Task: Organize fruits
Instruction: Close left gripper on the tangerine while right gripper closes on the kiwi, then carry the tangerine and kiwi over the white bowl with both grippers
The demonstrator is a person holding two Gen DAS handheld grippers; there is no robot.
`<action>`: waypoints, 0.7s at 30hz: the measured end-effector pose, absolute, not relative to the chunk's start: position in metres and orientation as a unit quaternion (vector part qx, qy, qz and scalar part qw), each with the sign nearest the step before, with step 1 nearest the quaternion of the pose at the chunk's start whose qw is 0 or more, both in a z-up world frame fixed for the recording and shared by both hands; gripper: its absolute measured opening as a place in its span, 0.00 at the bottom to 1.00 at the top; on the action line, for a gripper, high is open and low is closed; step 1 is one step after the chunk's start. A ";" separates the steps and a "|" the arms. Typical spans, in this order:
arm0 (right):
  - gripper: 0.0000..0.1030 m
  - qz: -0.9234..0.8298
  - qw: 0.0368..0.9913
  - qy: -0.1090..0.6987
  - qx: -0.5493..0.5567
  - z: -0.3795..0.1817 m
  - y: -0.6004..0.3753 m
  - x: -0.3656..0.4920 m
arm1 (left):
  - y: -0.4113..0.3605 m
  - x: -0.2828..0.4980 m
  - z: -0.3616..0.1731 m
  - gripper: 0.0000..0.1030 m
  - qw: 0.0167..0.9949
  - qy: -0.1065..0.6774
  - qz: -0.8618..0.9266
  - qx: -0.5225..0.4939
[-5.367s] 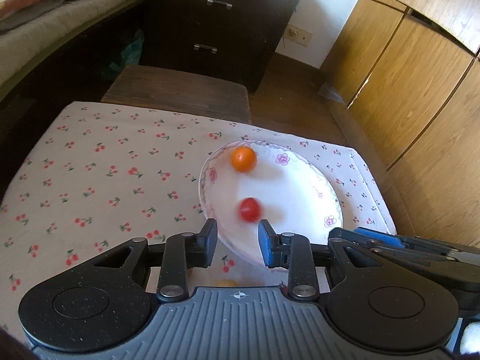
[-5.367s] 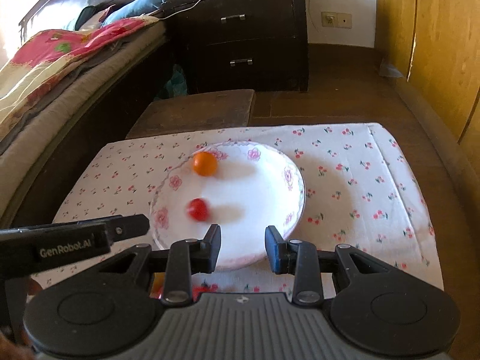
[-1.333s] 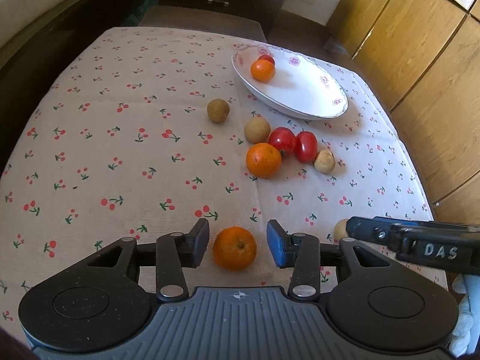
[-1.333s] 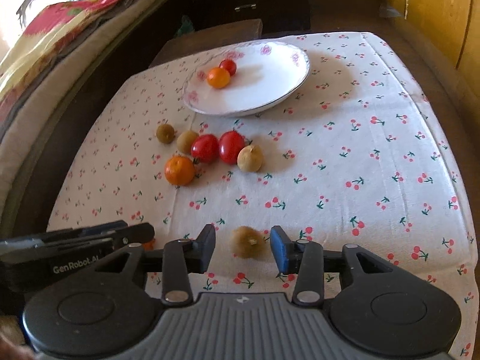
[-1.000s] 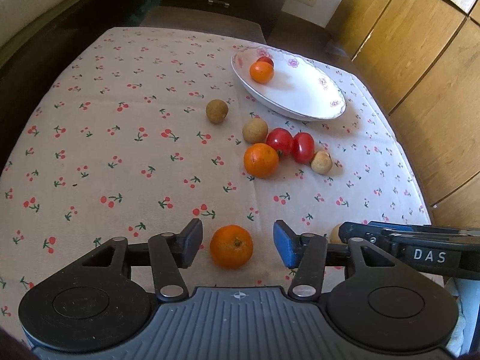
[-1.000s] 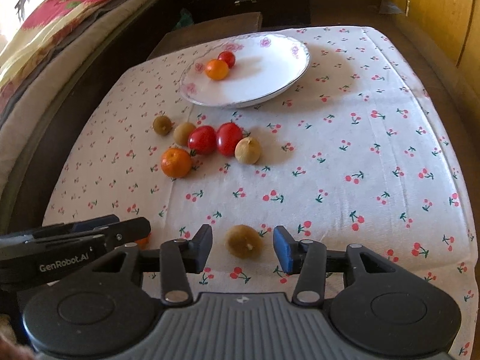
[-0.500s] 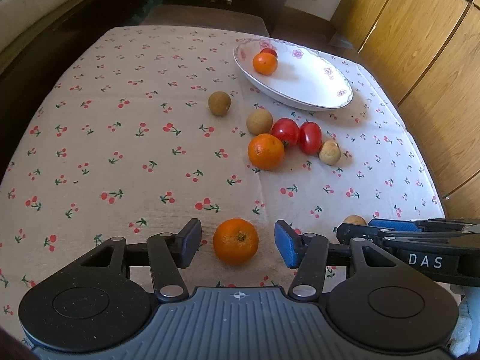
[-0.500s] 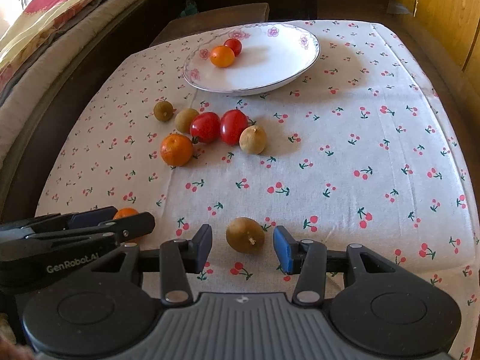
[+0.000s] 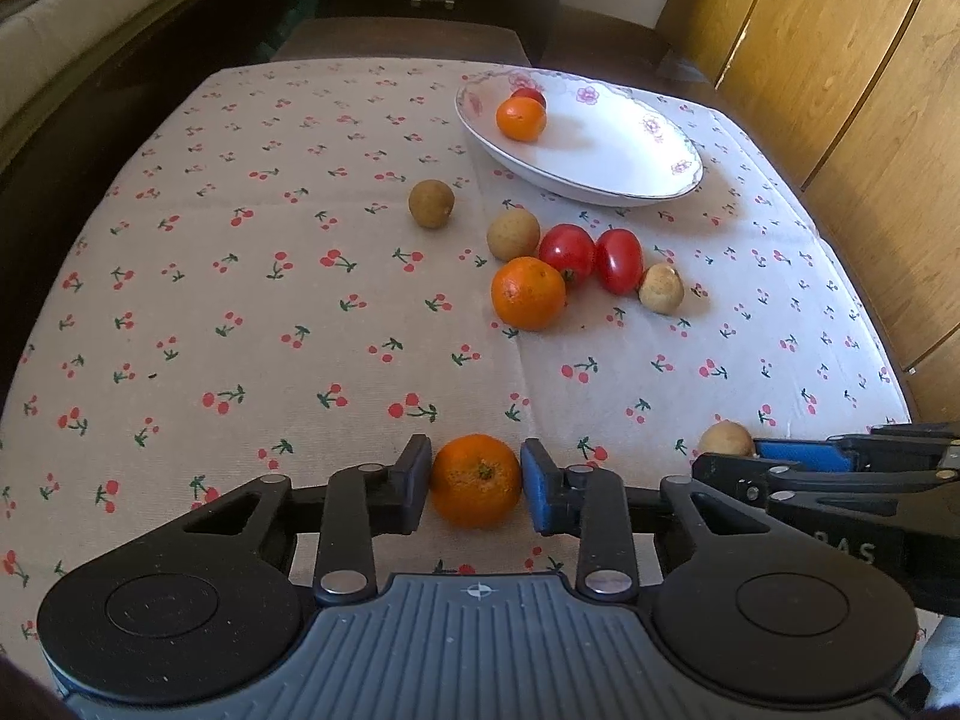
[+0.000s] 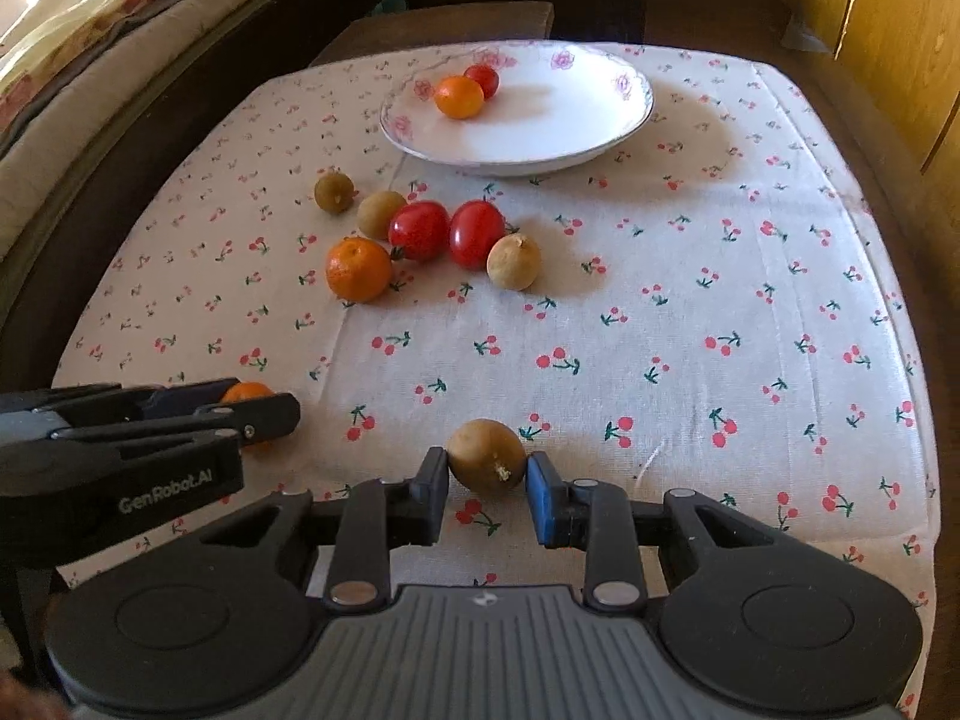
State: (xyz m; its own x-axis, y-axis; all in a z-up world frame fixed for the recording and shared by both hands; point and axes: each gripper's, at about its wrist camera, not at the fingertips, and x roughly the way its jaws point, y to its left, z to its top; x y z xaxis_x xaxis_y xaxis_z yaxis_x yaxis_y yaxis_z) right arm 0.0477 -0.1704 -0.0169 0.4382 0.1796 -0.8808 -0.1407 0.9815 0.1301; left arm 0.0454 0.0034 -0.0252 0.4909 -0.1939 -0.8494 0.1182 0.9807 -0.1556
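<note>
Fruit lies scattered over a cherry-print tablecloth (image 9: 252, 312), and both wrist views look along it toward a white floral plate (image 9: 624, 144) in the upper part of each frame.

In the left wrist view, the left gripper (image 9: 476, 483) sits at lower centre with its two pads pressed against the sides of a mandarin (image 9: 476, 480), whose stem end faces up toward the camera. Farther up, left to right, come a lone brown longan (image 9: 431, 203), a paler longan (image 9: 513, 234), a second mandarin (image 9: 528, 294) just below it, two red tomatoes (image 9: 567, 249) (image 9: 619, 260) side by side, the right one with its long axis running up and down the frame, and another longan (image 9: 661, 296) beside that tomato. On the plate a small mandarin (image 9: 521, 118) rests against a tomato (image 9: 528, 95) at the left rim. At the right edge, the other tool reaches in from the side.

In the right wrist view, the left tool enters at the left edge with orange peel showing between its tips. At lower centre the right gripper (image 10: 487, 474) is closed on a brown longan (image 10: 486, 463), pads touching both its sides, its stem nub pointing down toward the camera.
</note>
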 end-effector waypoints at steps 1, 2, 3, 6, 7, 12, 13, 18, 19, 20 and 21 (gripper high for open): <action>0.29 0.095 0.849 0.520 0.021 -0.015 -0.171 0.047 | 0.004 0.045 -0.025 0.39 0.862 0.497 -0.091 -0.039; 0.29 0.095 0.850 0.518 0.022 -0.014 -0.172 0.046 | 0.004 0.044 -0.024 0.39 0.862 0.497 -0.093 -0.042; 0.29 0.093 0.851 0.517 0.021 -0.012 -0.172 0.045 | 0.005 0.044 -0.024 0.39 0.861 0.498 -0.093 -0.047; 0.29 0.093 0.854 0.511 0.025 -0.007 -0.173 0.044 | 0.006 0.044 -0.018 0.38 0.863 0.492 -0.096 -0.059; 0.29 0.094 0.855 0.509 0.026 -0.005 -0.173 0.044 | 0.005 0.044 -0.015 0.38 0.865 0.489 -0.097 -0.060; 0.29 0.091 0.863 0.494 0.040 0.007 -0.181 0.049 | -0.003 0.048 -0.005 0.38 0.871 0.477 -0.103 -0.061; 0.29 0.090 0.864 0.493 0.043 0.008 -0.183 0.050 | -0.004 0.050 -0.003 0.38 0.872 0.475 -0.104 -0.063; 0.29 0.091 0.868 0.486 0.052 0.013 -0.187 0.061 | -0.011 0.062 0.004 0.38 0.875 0.466 -0.109 -0.067; 0.29 0.091 0.869 0.484 0.053 0.014 -0.187 0.064 | -0.012 0.064 0.006 0.38 0.876 0.464 -0.110 -0.067; 0.29 0.091 0.870 0.482 0.055 0.015 -0.188 0.067 | -0.013 0.067 0.008 0.38 0.878 0.461 -0.111 -0.068; 0.29 0.091 0.871 0.480 0.057 0.016 -0.189 0.069 | -0.013 0.069 0.010 0.38 0.878 0.460 -0.112 -0.071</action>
